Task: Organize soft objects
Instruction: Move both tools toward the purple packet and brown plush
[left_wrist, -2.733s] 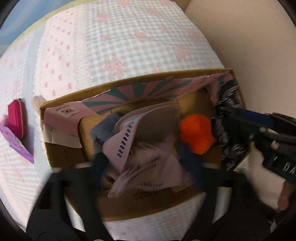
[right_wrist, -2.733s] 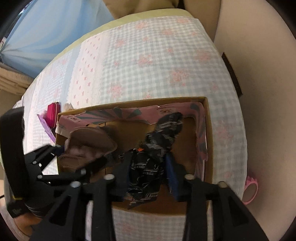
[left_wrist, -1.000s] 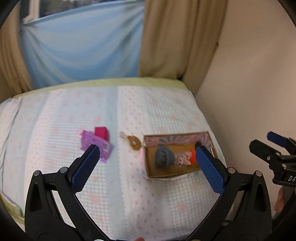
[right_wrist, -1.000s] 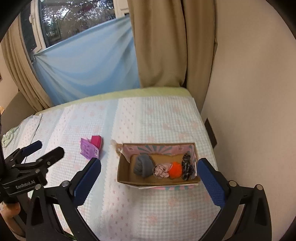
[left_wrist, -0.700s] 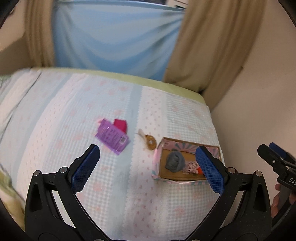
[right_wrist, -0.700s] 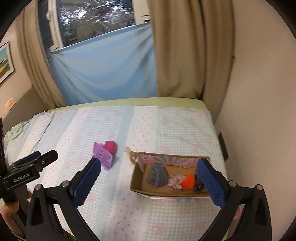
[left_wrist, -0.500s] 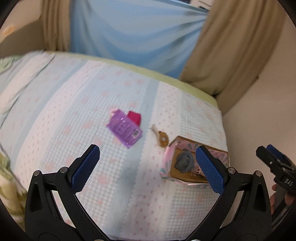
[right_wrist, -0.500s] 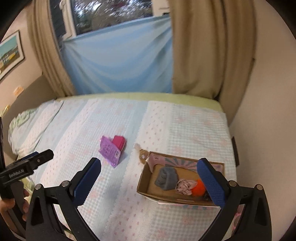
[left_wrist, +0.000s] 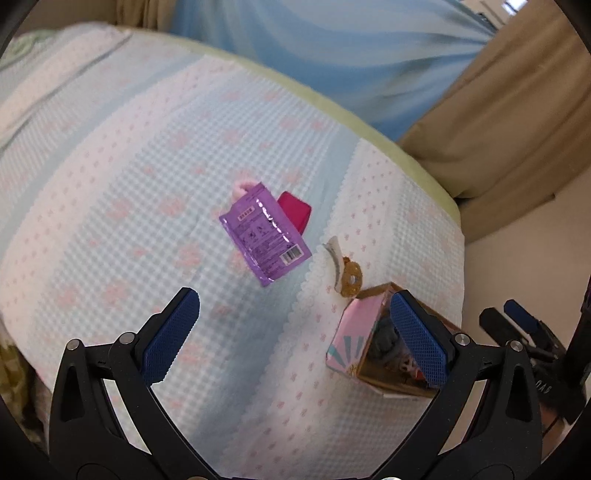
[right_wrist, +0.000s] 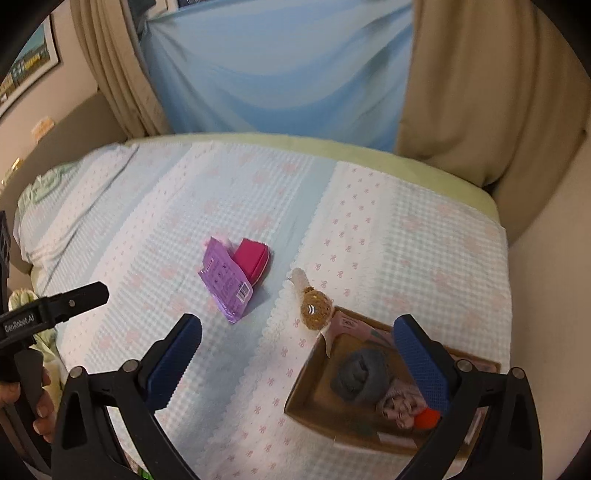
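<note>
The bed (right_wrist: 369, 229) fills more of both views than before. The cardboard box (right_wrist: 317, 384), holding grey, pink and orange soft items, has slid toward the lower right. Left gripper (left_wrist: 295, 339) and right gripper (right_wrist: 295, 354) remain spread wide, empty, aimed nearer the purple packet (left_wrist: 264, 232).

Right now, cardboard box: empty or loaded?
Loaded. The right wrist view shows the cardboard box open-topped with a grey bundle, a pinkish fabric piece and an orange item inside.
</note>
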